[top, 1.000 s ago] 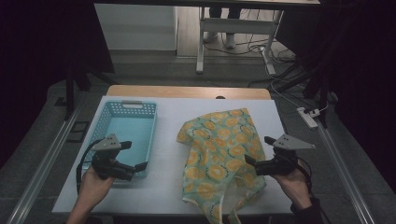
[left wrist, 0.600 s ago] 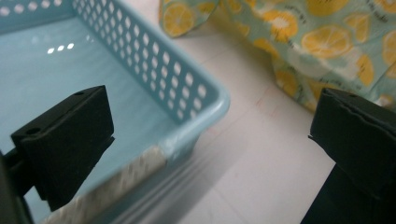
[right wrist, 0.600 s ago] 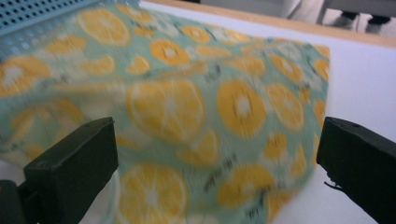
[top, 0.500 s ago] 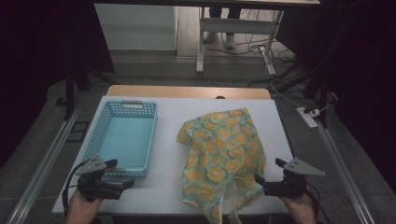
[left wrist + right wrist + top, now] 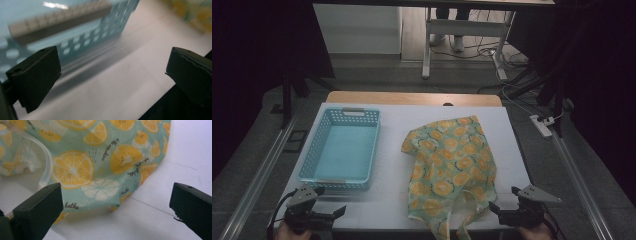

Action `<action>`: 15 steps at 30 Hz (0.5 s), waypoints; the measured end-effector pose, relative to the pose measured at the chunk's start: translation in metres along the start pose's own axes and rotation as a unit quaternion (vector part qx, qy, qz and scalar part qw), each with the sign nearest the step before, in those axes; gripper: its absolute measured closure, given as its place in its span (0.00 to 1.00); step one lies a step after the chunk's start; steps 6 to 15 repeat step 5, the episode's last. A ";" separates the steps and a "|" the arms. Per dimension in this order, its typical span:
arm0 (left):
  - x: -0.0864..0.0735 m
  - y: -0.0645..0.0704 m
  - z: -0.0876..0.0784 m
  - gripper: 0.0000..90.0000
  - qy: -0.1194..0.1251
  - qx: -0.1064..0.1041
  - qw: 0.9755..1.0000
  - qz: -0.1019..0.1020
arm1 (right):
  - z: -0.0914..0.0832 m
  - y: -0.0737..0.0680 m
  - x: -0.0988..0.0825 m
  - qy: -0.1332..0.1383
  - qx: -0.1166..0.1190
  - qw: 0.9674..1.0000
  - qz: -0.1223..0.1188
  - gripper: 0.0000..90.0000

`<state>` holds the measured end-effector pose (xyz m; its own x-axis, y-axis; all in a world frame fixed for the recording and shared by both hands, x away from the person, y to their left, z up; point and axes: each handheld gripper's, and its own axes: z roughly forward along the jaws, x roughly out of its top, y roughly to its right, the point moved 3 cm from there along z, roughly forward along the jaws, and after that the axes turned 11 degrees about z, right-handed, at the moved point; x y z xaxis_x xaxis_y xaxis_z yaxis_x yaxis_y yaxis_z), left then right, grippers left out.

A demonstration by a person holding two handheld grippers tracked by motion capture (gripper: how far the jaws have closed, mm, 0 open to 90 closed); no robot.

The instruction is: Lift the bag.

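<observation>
A cloth bag [image 5: 451, 167] with yellow lemon slices on it lay flat on the white counter [image 5: 392, 130], a little to the right of the middle. Its loose straps hung toward the near edge at about 6 o'clock. A light blue basket [image 5: 343, 149] with little holes in its walls sat at 9 o'clock from the bag, apart from it, and nothing was inside.

The left gripper [image 5: 337, 212] was low at the near left corner, just off the basket's near wall. In the left gripper view [image 5: 110, 82] its fingers [image 5: 35, 75] were spread wide with bare counter between them.

The right gripper [image 5: 493, 210] was at the near right corner, at about 5 o'clock from the bag and just beside its hem. In the right gripper view [image 5: 115, 210] its fingers [image 5: 37, 207] were spread wide too, and the bag's edge [image 5: 105, 177] lay just ahead of them, with nothing held.
</observation>
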<state>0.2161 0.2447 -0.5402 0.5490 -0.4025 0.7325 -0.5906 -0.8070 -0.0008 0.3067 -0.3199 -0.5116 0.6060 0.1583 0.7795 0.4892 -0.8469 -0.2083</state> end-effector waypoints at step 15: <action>0.000 -0.002 0.003 0.00 -0.013 0.001 1.000 -0.013 | 0.002 0.000 0.000 -0.011 0.000 1.000 -0.001 0.00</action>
